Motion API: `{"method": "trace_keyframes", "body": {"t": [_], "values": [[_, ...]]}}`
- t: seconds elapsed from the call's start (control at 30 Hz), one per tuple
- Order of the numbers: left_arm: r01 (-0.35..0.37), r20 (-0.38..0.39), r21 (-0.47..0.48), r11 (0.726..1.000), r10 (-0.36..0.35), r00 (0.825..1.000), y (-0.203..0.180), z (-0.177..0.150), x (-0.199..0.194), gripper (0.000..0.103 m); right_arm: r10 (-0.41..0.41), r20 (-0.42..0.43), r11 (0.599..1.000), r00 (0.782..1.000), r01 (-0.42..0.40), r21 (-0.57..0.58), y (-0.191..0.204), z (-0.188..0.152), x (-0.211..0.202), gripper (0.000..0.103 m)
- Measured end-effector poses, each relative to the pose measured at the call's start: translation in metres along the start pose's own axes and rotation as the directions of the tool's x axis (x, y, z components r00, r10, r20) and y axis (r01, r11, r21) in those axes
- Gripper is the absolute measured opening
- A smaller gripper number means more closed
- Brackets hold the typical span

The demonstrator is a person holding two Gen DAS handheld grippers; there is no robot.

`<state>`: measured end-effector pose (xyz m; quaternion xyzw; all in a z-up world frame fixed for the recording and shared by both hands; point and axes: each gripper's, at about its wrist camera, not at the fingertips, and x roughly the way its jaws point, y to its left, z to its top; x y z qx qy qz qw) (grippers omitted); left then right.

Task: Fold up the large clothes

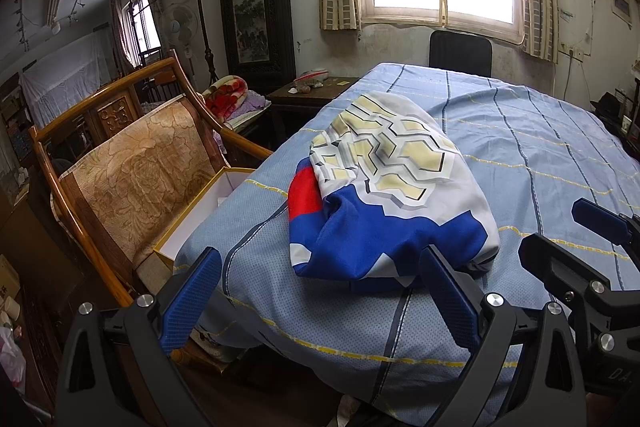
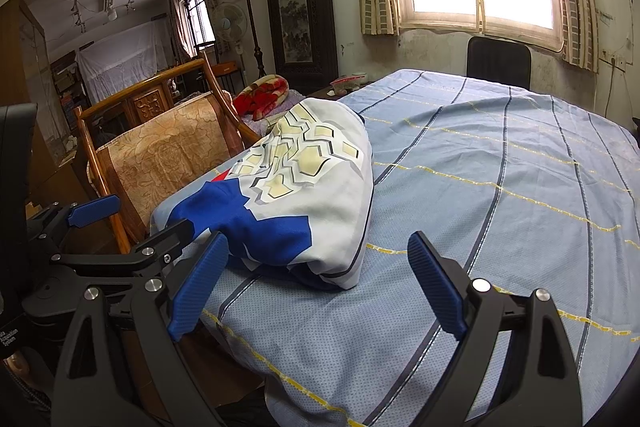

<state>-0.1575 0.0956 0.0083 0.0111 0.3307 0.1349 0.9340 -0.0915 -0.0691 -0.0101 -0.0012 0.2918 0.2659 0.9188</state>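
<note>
A crumpled garment, white with pale yellow hexagons plus blue and red panels, lies bunched near the left front corner of the bed. My left gripper stands open just in front of the bundle, nothing between its blue pads; its right fingertip overlaps the cloth's near edge, and I cannot tell if it touches. My right gripper is open over the sheet, at the garment's near right corner, holding nothing. Each gripper shows in the other's view: the right gripper and the left gripper.
A wooden armchair with a brown cushion stands against the bed's left side, with an open yellow-rimmed box on its seat. A black chair stands beyond the bed under the window. A red blanket and a dark side table lie farther left.
</note>
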Motion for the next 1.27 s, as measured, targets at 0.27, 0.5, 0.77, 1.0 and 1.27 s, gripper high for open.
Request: {"method": "trace_keyframes", "body": {"t": [0.27, 0.5, 0.77, 1.0, 1.27], "values": [[0.001, -0.002, 0.000, 1.000, -0.001, 1.000, 0.0002, 0.0003, -0.0001, 0.099, 0.001, -0.002, 1.000, 1.000, -0.001, 0.002, 0.0000, 0.0000, 0.0000, 0.088], [0.001, -0.004, 0.000, 1.000, -0.001, 1.000, -0.0002, -0.0004, 0.0005, 0.099, 0.002, -0.005, 1.000, 1.000, -0.002, 0.004, 0.0007, -0.0009, -0.0002, 0.088], [0.016, -0.017, -0.003, 1.000, -0.016, 1.000, -0.0003, -0.0051, 0.0046, 0.099, 0.002, -0.005, 1.000, 1.000, -0.002, 0.005, 0.0002, -0.0004, -0.0001, 0.088], [0.002, 0.010, 0.013, 1.000, -0.002, 1.000, -0.0017, -0.0037, 0.0001, 0.099, 0.006, -0.004, 1.000, 1.000, -0.006, 0.008, -0.0003, -0.0001, -0.0009, 0.088], [0.001, -0.007, 0.010, 1.000, -0.001, 1.000, -0.0033, -0.0015, 0.0003, 0.099, 0.000, -0.001, 1.000, 1.000, 0.000, 0.024, 0.0031, -0.0060, -0.0091, 0.089]]}}
